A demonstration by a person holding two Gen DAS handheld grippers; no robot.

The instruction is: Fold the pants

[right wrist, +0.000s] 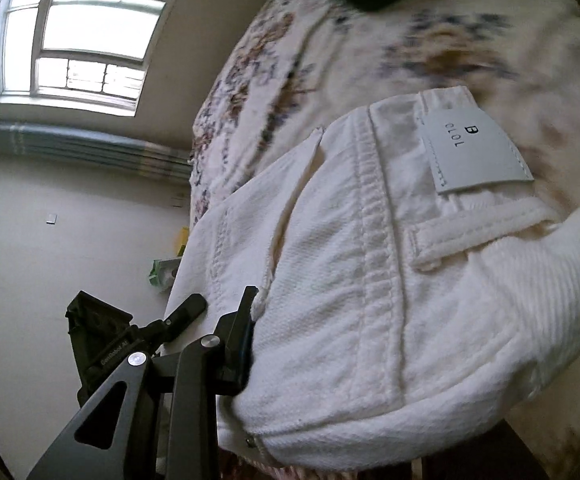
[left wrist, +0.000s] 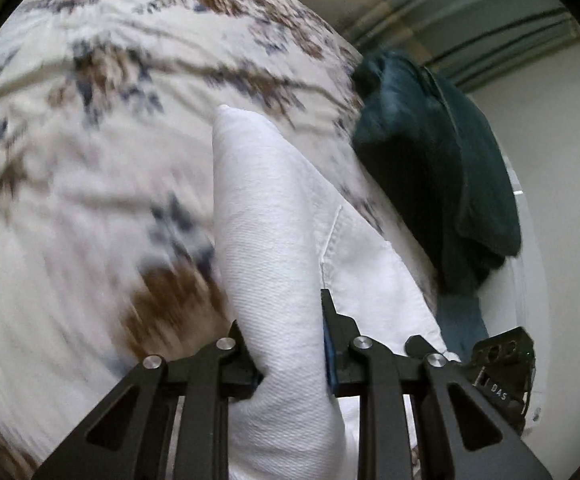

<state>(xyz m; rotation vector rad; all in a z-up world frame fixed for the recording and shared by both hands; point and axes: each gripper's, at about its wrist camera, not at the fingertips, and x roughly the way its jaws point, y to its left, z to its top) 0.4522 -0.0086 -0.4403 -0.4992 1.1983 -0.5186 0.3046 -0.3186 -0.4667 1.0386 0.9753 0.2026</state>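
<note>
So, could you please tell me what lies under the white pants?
Under the white pants spreads the floral bedspread; whatever lies directly beneath the fabric is covered.

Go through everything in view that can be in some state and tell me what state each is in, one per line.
White pants: bunched, lifted, gripped by both tools.
Left tool: shut on the white pants.
Right tool: shut on the pants' waistband end.
Dark green garment: crumpled on the floral bedspread.
Window: closed.
</note>
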